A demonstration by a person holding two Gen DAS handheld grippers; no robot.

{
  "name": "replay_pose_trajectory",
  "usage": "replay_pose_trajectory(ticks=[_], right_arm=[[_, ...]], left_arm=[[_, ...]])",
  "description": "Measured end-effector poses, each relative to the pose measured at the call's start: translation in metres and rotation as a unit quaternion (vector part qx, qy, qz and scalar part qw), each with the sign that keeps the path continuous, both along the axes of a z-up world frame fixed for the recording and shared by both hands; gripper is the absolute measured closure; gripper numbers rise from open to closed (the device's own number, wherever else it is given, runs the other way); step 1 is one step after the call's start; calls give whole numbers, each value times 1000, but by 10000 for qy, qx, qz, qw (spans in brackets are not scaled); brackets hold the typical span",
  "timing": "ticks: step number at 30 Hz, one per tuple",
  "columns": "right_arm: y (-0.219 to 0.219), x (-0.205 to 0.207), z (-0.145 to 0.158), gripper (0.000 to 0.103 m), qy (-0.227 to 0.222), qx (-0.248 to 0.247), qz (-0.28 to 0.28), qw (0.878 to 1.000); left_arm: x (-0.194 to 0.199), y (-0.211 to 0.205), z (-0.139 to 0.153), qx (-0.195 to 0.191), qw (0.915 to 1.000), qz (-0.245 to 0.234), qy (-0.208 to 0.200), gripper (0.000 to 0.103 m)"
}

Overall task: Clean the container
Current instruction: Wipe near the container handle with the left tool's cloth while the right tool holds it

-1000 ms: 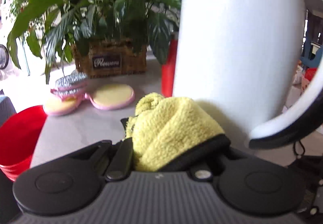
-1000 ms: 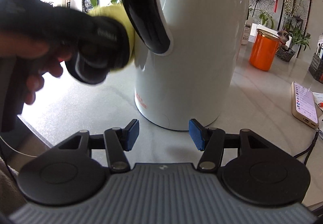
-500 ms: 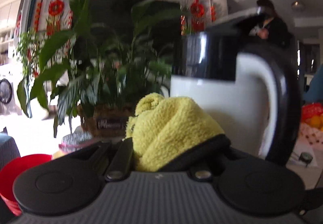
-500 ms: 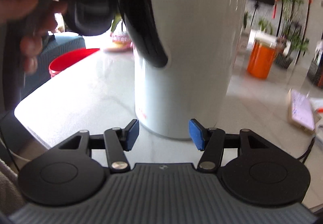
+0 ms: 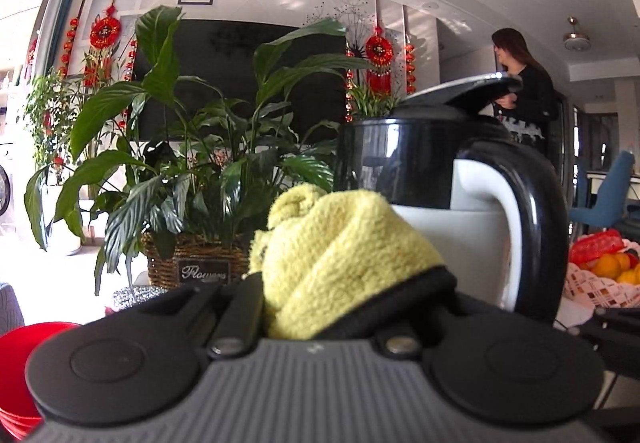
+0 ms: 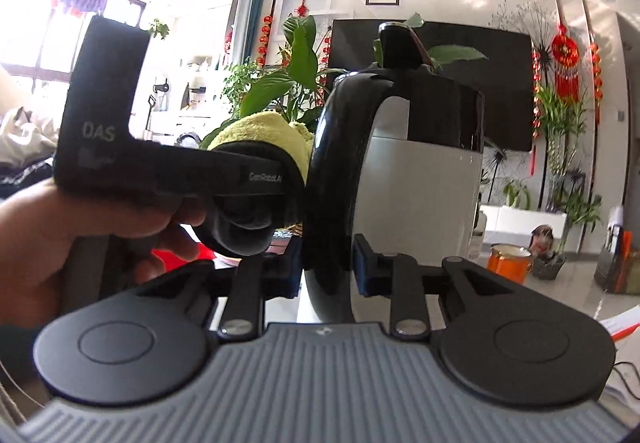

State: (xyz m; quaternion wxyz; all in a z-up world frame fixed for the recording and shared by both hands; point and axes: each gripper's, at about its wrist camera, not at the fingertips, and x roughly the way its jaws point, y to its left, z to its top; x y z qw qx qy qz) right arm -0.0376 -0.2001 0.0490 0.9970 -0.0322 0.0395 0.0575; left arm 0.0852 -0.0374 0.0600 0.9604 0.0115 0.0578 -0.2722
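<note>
I have the right gripper (image 6: 326,275) around the kettle's glossy black handle (image 6: 332,179); its blue pads have just been closing and now sit against that curved loop, steadying the kettle (image 6: 424,199) for wiping. The left gripper (image 5: 340,283) clamps a bunched, fluffy yellow cloth (image 5: 336,251), held near the smooth white body just left of the handle. The kettle stands upright, its lid (image 5: 460,91) tilted open, with a leafy basket plant (image 5: 192,163) beyond.

Yellow cloth (image 5: 336,251), white kettle (image 6: 424,199) with glossy black handle (image 6: 332,179), red bowl (image 5: 16,355)
</note>
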Motion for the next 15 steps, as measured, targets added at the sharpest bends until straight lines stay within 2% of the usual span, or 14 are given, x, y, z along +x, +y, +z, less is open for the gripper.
replay_pose_trajectory(ticks=[10,12,15], right_arm=[[-43,-19,1,73,207,498,-999,9935],[-48,-16,1,73,218,559,-1170,9913],[-51,-11,-3,71,189,606,-1282,9897]], left_arm=[[-12,-23,-5,218,9993,-308,-1,95],[-16,-28,-5,191,9994,-282,-109,95],[-26,-32,2,82,9984,-189,-521,95]])
